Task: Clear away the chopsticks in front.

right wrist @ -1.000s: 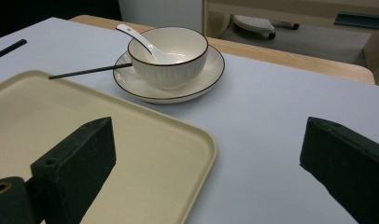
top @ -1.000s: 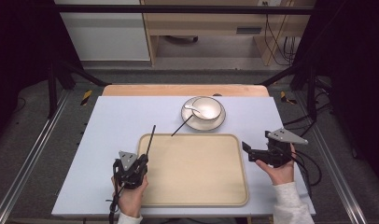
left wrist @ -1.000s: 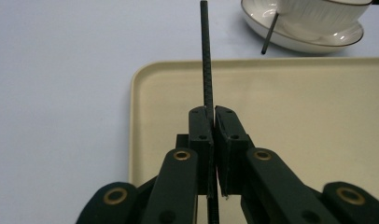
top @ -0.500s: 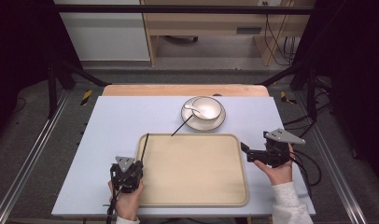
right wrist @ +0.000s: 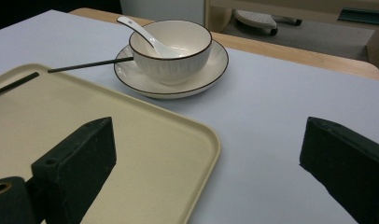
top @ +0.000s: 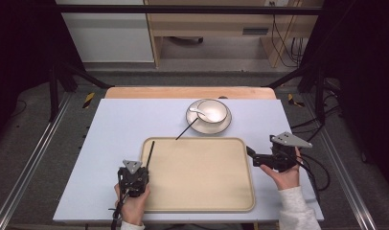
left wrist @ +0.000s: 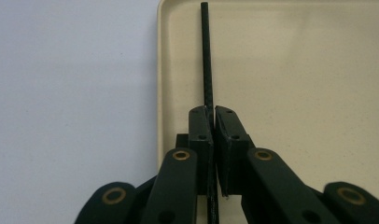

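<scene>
My left gripper (top: 133,176) is shut on a thin black chopstick (top: 150,151), which points away from me along the left rim of the beige tray (top: 202,177). In the left gripper view the left gripper (left wrist: 213,112) pinches the chopstick (left wrist: 206,56) just inside the tray (left wrist: 295,70). A second black chopstick (top: 187,129) leans on the plate (top: 221,127) beyond the tray. A white bowl (top: 211,111) with a white spoon (top: 197,111) stands on that plate. My right gripper (top: 254,154) is open at the tray's right edge, holding nothing.
The right gripper view looks past the tray's corner (right wrist: 197,135) to the bowl (right wrist: 171,46), spoon (right wrist: 141,30) and leaning chopstick (right wrist: 85,65). The pale blue table cover (top: 116,129) ends at a wooden strip (top: 190,92) at the back.
My left gripper has drawn the chopstick back a little toward me, so its tip now lies by the tray's left rim. The right gripper has kept still.
</scene>
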A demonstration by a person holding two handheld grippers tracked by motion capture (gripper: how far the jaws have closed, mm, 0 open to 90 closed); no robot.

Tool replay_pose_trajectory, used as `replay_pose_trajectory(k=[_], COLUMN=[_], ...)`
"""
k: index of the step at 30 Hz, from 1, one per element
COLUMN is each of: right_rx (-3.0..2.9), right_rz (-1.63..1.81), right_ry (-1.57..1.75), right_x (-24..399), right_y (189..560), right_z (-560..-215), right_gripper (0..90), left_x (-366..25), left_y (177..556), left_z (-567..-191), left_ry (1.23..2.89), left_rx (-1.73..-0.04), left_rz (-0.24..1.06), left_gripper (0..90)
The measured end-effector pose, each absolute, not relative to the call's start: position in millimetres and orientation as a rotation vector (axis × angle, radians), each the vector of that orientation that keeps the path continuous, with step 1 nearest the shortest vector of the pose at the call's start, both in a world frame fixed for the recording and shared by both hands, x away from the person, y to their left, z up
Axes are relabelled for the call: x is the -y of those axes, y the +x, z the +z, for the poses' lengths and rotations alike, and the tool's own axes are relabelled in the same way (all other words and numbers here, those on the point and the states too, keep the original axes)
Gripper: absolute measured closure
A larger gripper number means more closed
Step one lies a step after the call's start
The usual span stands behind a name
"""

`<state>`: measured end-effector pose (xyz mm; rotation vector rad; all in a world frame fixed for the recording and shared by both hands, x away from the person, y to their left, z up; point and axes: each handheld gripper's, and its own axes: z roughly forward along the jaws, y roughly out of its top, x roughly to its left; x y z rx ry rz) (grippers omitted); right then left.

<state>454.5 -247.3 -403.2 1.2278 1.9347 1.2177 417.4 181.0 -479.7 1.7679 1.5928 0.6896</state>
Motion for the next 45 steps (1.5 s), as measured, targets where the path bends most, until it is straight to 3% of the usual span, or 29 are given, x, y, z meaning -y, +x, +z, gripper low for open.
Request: replay_pose_trajectory(k=[8,16,33,45], right_rx=[-1.926,-1.915,-1.896,-1.897], right_rz=[1.220,1.223,1.233,1.240], right_ry=[1.228,1.233,1.236,1.233], right_x=[249,250,253,254], right_y=[454,453,453,453], right_z=[-402,-401,-399,-398], right_gripper=[3.9,3.9,4.0,4.0], left_x=[-186,-189,-153,-126], left_y=[418,429,472,521], left_z=[-465,-437,-399,-389], left_ry=[1.735,1.711,1.802,1.859], left_rx=[-1.528,-1.371,-1.089,-0.990], left_rz=[0.676,0.643,0.687,0.634], left_gripper=[77.5,62.1,35.2,26.8])
